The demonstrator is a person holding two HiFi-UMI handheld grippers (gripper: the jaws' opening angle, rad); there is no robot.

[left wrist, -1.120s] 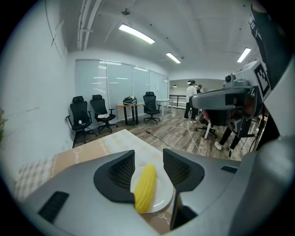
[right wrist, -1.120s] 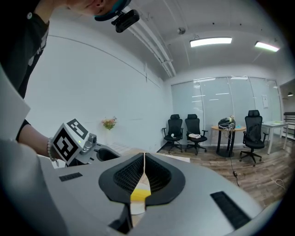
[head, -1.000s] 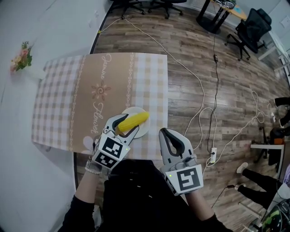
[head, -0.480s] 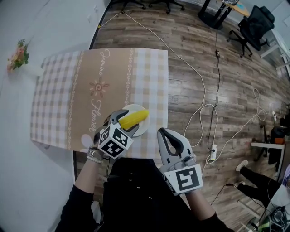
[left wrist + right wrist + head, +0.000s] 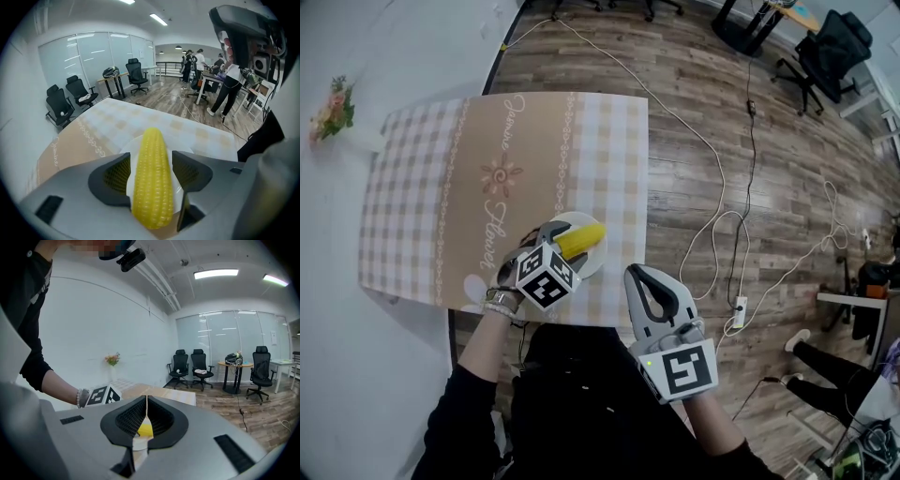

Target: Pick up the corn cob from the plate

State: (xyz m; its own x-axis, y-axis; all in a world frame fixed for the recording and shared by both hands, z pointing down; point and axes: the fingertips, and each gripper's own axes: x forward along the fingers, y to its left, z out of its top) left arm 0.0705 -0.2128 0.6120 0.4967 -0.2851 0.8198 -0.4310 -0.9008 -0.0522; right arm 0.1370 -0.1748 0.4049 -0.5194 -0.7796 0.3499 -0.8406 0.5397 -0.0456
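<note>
The left gripper's (image 5: 151, 165) jaws have just been opening and now stand released. The corn cob (image 5: 583, 238) lies lengthwise between them, resting on the plate (image 5: 595, 264) on the worktop (image 5: 441, 187). The right gripper's (image 5: 146, 416) jaws are clenched on nothing. By my judgement, gripping and lifting remain.

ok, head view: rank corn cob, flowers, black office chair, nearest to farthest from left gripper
1. corn cob, between its open jaws, which have just been opening.
2. flowers, far left.
3. black office chair, top right, across the room.
</note>
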